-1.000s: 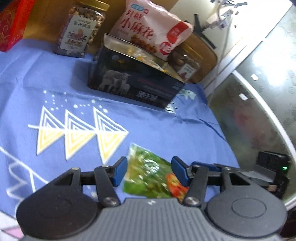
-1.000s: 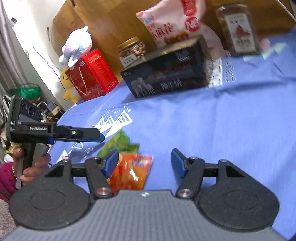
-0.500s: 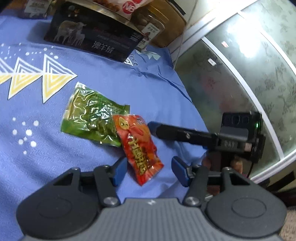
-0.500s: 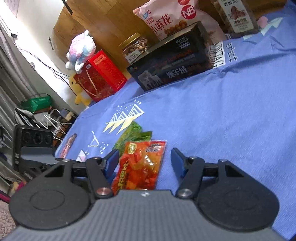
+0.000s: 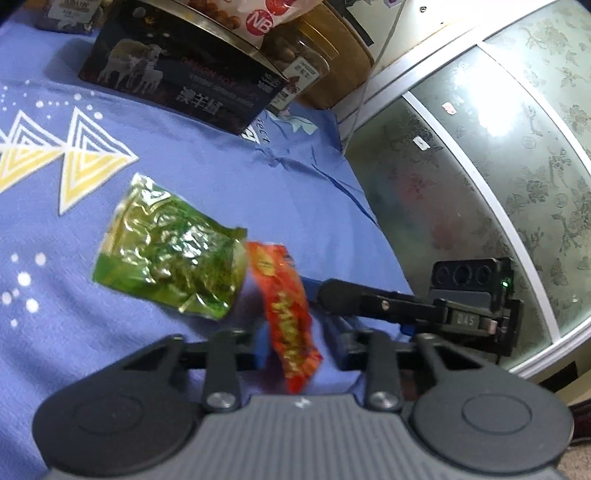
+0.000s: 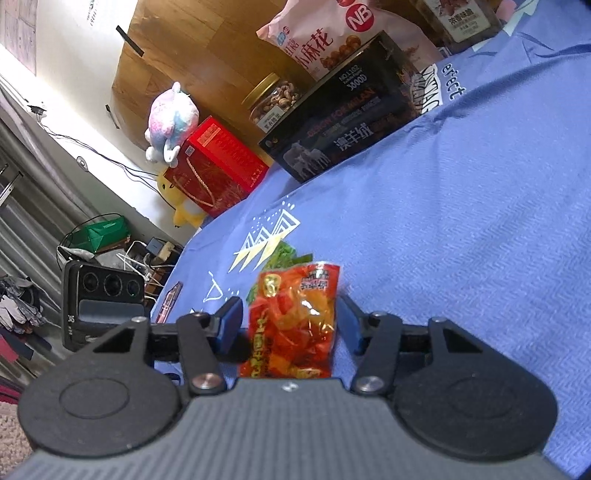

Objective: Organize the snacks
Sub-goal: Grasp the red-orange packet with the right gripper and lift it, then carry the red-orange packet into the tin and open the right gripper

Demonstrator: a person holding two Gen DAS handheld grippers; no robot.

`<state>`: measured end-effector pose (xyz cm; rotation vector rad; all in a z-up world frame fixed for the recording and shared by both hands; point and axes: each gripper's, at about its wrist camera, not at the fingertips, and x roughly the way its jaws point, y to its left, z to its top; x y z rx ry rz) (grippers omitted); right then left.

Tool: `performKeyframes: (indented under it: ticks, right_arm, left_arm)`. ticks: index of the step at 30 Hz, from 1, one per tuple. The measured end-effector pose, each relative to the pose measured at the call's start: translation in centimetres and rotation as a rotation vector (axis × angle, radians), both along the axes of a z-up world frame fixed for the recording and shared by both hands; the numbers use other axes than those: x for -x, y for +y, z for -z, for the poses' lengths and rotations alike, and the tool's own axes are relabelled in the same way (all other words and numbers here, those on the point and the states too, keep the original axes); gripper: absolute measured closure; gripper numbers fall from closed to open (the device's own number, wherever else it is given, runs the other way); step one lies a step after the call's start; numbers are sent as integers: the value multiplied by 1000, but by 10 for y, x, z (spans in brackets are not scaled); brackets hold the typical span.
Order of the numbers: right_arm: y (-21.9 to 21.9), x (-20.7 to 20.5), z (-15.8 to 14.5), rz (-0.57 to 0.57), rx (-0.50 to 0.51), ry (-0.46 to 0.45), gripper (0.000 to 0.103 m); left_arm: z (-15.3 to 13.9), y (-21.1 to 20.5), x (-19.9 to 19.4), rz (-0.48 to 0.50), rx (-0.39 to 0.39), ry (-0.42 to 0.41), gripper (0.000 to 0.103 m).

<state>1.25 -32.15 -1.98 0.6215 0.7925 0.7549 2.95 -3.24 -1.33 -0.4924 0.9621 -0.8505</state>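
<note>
Here, in the left wrist view, the left gripper [image 5: 297, 349] has its fingers clamped on the near end of the orange snack packet [image 5: 286, 314], which stands up off the blue cloth [image 5: 221, 177] on its edge. Just beside it, touching its far end, the green snack packet [image 5: 168, 254] lies flat and crinkled on the cloth. Beyond the orange packet the right gripper [image 5: 406, 306] reaches in from the right, its camera block at the worktop's edge. Farther back stands a dark box [image 5: 181, 81] printed with sheep, a pink snack bag [image 5: 255, 16] propped on top of it and a jar [image 5: 299, 74] at its right corner.

In the right wrist view, the right gripper [image 6: 290, 326] has its fingers partly apart and closing, with the orange snack packet [image 6: 293, 325] upright between them; the right finger sits at the packet's edge while the left finger stands clear of it. A corner of the green snack packet [image 6: 282, 254] shows behind. The left gripper [image 6: 103, 302] sits at the left edge of the cloth. At the back are the dark box [image 6: 351, 133], a nut jar [image 6: 273, 99], a red gift box [image 6: 218, 166] and a plush toy [image 6: 170, 122].
</note>
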Motion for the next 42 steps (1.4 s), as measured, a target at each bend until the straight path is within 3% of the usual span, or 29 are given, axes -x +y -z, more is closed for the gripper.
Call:
performKeyframes:
  ticks: [8, 12, 18, 21, 22, 24, 32, 37, 42]
  right_arm:
    - [10, -8, -2, -4, -34, -6, 50]
    - [25, -17, -12, -32, -37, -47, 50]
    - [38, -27, -18, -124, -146, -63, 48]
    - [46, -27, -15, -166, -148, -54, 51]
    - [49, -27, -15, -179, -153, -49, 53]
    - [54, -26, -16, -197, -155, -55, 83]
    - [65, -24, -20, -203, -39, -92, 80]
    - [73, -19, -17, -226, 45, -113, 76]
    - [91, -16, -16, -277, 128, -163, 48]
  left_arm:
    - [-8, 19, -2, -50, 13, -38, 86]
    - [-16, 38, -4, -103, 47, -66, 86]
    - [-32, 65, -1, -140, 160, -118, 87]
    - [-28, 69, -6, -164, 151, -103, 88]
    - [-25, 70, -8, -169, 152, -89, 89]
    - [-21, 69, -11, -169, 151, -71, 89]
    - [-24, 86, -9, -225, 78, -101, 89]
    - [-19, 97, -6, -238, 81, -85, 88]
    - [-16, 95, -2, -225, 83, -82, 87]
